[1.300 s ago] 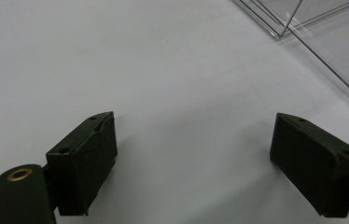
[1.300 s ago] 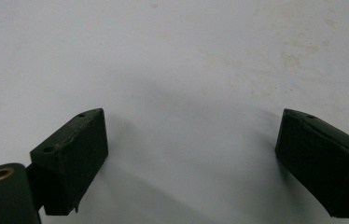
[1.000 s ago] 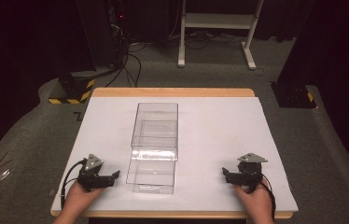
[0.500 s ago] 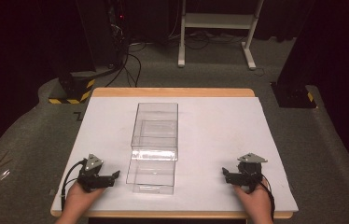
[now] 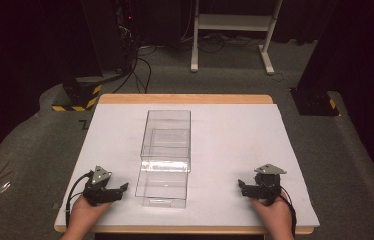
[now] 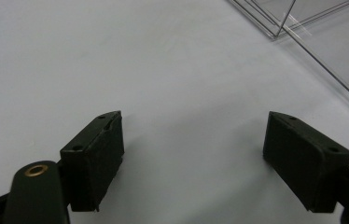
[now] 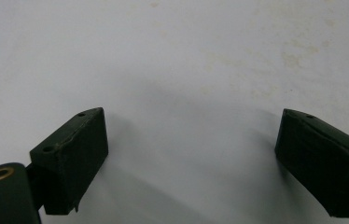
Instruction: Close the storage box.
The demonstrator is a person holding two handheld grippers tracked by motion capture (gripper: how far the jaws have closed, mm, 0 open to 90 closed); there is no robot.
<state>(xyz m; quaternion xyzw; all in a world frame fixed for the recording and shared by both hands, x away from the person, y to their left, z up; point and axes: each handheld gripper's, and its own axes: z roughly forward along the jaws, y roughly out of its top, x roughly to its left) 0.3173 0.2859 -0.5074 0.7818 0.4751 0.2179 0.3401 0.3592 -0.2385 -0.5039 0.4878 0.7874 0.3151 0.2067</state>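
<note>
Two clear plastic boxes lie end to end in the middle of the white table (image 5: 225, 145): a taller one (image 5: 167, 140) farther back and a lower one (image 5: 162, 186) toward the front. My left gripper (image 5: 120, 190) rests on the table at the front left, just left of the lower box, jaws wide apart with nothing between them. In the left gripper view (image 6: 193, 154) a corner of the clear box (image 6: 303, 28) shows at the upper right. My right gripper (image 5: 242, 189) sits at the front right, also open and empty (image 7: 191, 158).
The table has a wooden rim (image 5: 185, 98) at its far edge. Beyond it on the grey floor stand a white frame (image 5: 232, 30), black stands with yellow-black striped bases (image 5: 80, 95) and cables (image 5: 142, 65). A dark base (image 5: 315, 102) sits at the right.
</note>
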